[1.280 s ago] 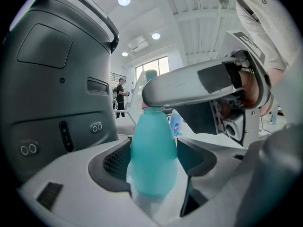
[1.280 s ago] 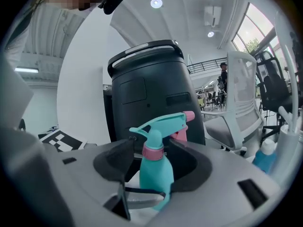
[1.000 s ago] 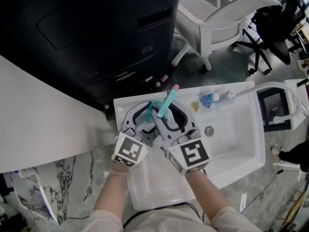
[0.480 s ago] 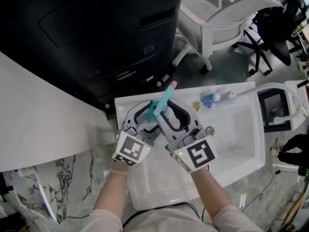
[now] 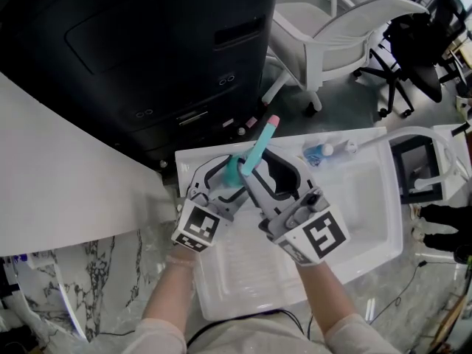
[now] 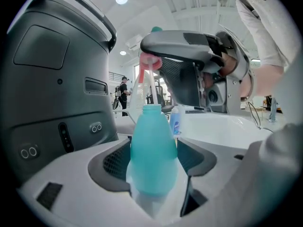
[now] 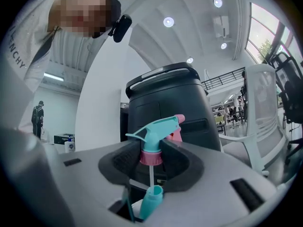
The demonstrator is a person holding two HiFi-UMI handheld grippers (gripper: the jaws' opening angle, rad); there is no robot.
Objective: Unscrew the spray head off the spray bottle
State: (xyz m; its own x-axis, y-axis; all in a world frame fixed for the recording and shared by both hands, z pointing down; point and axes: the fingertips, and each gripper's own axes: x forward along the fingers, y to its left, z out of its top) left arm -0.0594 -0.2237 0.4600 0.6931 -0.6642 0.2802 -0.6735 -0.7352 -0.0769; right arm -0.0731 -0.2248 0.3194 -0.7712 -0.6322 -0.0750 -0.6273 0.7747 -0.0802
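A teal spray bottle (image 6: 152, 150) stands upright between the pads of my left gripper (image 6: 154, 162), which is shut on its body. Its neck (image 6: 152, 109) is open at the top. The teal spray head (image 7: 158, 126), with its pink collar (image 7: 151, 157) and pink nozzle, sits in my right gripper (image 7: 151, 155). Those jaws have just been closing and are shut on the head. The head is off the neck and hangs above it, and its thin dip tube (image 7: 151, 174) still reaches down into the bottle (image 7: 152, 195). In the head view the head (image 5: 258, 150) pokes up between both grippers.
A white sink basin (image 5: 369, 198) lies under my hands, with a small blue bottle (image 5: 318, 152) on its far rim. A big black machine (image 5: 147, 50) stands behind it. A white chair (image 5: 332, 35) and a black chair (image 5: 428, 43) are at the far right.
My right gripper has risen and tilted with the spray head, and the head now stands higher above the bottle. The left gripper and the bottle have stayed in place.
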